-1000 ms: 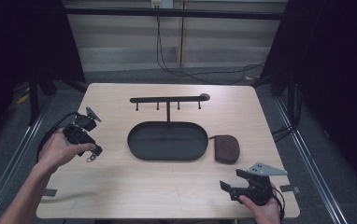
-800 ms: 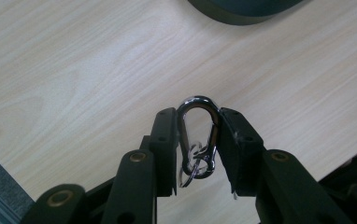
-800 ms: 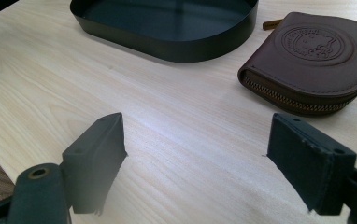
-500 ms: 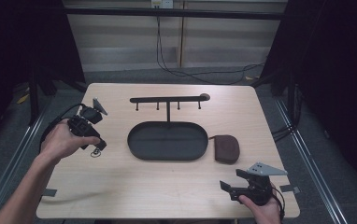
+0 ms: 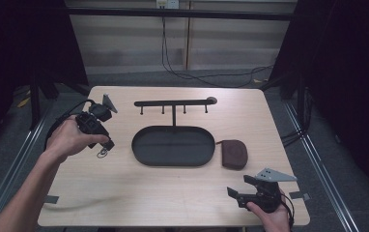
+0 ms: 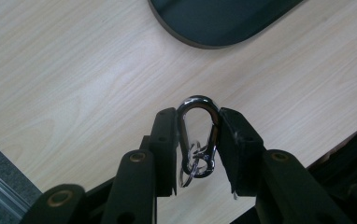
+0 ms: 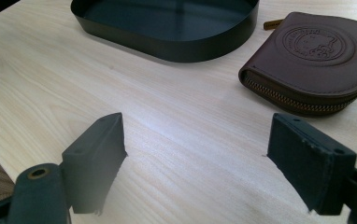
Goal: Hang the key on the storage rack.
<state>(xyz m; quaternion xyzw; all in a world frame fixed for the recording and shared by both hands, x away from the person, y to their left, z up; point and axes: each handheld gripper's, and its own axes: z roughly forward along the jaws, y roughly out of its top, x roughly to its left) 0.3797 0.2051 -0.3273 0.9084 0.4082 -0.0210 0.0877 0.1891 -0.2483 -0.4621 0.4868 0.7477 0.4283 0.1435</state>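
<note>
My left gripper (image 5: 106, 144) is held above the table's left side, shut on a silver carabiner (image 6: 198, 125) with small key rings hanging from it (image 5: 102, 152). The carabiner sits upright between the two black jaws. To its right lies the black oval tray (image 5: 139, 143) with a hook rack (image 5: 173, 103) standing behind it. A brown zipped coin purse (image 7: 314, 56) lies to the right of the tray (image 7: 200, 49). My right gripper (image 5: 235, 194) rests low near the table's front right edge, jaws wide open with nothing between them, pointing toward the tray and the purse (image 5: 234, 154).
The light wooden table (image 5: 173, 198) is ringed by dark floor and metal rails. A cable (image 5: 59, 123) trails from the left gripper off the table's left edge. Bits of tape (image 5: 50, 199) mark the front corners.
The left hand has carried its gripper and the carabiner to the right and slightly forward, toward the tray. The right gripper has stayed still.
</note>
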